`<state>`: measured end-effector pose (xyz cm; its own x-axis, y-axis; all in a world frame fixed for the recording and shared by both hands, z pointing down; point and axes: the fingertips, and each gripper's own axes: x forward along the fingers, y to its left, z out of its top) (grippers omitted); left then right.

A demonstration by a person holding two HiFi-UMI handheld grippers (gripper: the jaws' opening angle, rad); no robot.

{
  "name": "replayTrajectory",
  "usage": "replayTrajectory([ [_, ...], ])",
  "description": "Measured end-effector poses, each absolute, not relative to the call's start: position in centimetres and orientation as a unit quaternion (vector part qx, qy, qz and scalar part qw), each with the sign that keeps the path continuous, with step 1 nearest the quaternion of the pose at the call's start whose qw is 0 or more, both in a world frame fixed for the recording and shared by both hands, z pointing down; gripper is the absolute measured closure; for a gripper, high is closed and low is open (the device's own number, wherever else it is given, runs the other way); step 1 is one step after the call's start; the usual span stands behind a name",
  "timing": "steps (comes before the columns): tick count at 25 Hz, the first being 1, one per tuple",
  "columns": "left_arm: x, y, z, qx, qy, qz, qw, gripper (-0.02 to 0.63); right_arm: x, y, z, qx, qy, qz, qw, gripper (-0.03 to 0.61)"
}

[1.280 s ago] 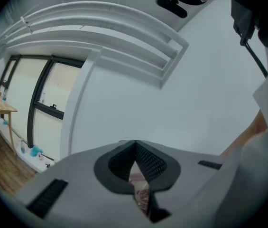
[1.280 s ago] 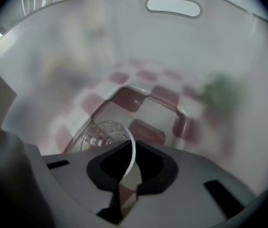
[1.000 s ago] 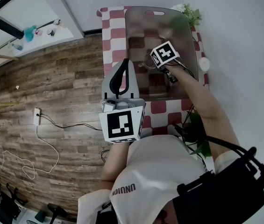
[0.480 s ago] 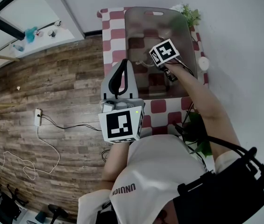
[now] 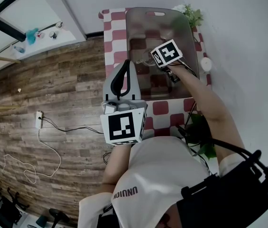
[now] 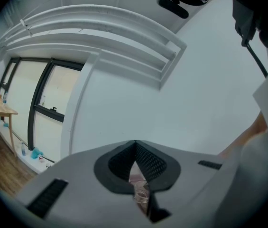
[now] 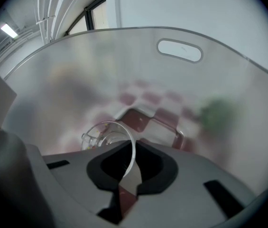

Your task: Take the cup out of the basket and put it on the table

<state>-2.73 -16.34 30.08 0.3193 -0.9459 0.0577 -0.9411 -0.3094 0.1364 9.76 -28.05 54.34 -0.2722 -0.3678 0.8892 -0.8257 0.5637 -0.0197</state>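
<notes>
Cup [image 7: 106,133] wall is pinched by right gripper [image 7: 128,152] inside basket [image 7: 228,75]; left gripper [image 6: 134,146] is pressed together, empty. Step: extraction. Next: lift clear, lower onto near table [image 5: 164,109].

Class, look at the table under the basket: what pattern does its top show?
Red and white checks on the table; the head view shows it best.

the left gripper [image 5: 125,68] is held close in front of the body and points toward the far side, its jaws pressed together with nothing between them. the right arm [image 5: 208,103] reaches out far, bare forearm showing. the right gripper [image 5: 147,62] at its end has its jaws pinched on the wall of the cup [image 7: 106,133].
</notes>
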Motion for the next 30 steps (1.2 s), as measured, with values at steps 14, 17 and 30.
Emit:
replayTrajectory([
  [14, -2.3, -16.0, 29.6, 0.812, -0.58, -0.018, 0.065, 0.603, 9.3, -28.1, 51.5, 0.402, -0.774, 0.217, 0.437, 0.538],
  [17, -2.4, -16.0, 29.6, 0.811, -0.581, -0.017, 0.065, 0.603, 9.1, -28.1, 51.0, 0.401, -0.779, 0.213, 0.431, 0.538],
  [30, -2.5, -15.5, 29.3, 0.81, -0.583, -0.018, 0.062, 0.603, 8.9, -28.1, 48.9, 0.408, -0.791, 0.191, 0.413, 0.538],
])
